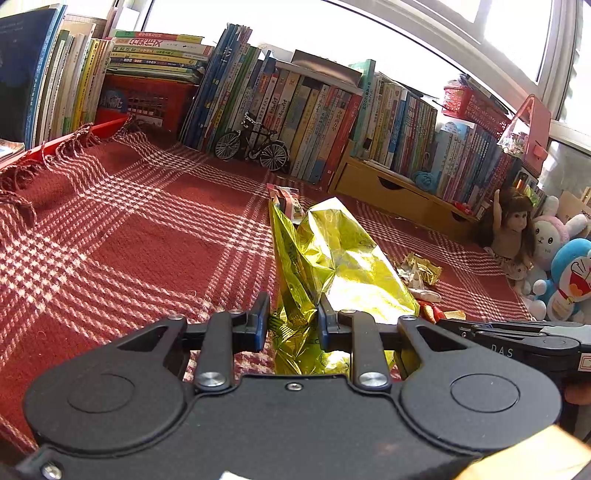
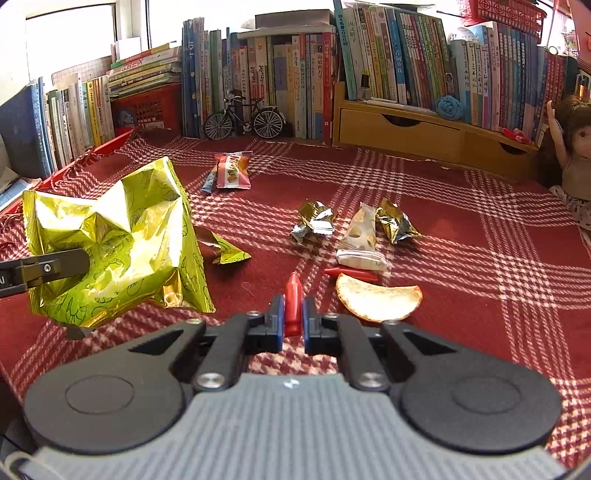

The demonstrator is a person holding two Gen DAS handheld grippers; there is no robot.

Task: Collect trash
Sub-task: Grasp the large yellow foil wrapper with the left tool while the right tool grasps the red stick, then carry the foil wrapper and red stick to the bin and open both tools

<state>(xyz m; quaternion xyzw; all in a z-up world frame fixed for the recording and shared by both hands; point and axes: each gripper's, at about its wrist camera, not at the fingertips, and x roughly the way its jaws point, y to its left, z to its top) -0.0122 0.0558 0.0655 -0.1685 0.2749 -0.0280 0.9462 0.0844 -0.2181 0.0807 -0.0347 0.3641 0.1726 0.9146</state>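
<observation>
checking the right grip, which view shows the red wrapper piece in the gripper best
The right wrist view: the red wrapper piece stands clamped between the right gripper fingers, fully visible. The left wrist view shows only the right gripper's body at its edge, not that piece.

Place: a home, likely a child's room | Signs: rows of books [image 2: 288, 74] under a window [image 1: 509, 33], doll [image 1: 511, 225], plush toys [image 1: 565, 273], model bicycle [image 2: 243, 118], red checked cloth [image 1: 129, 229] on the surface
</observation>
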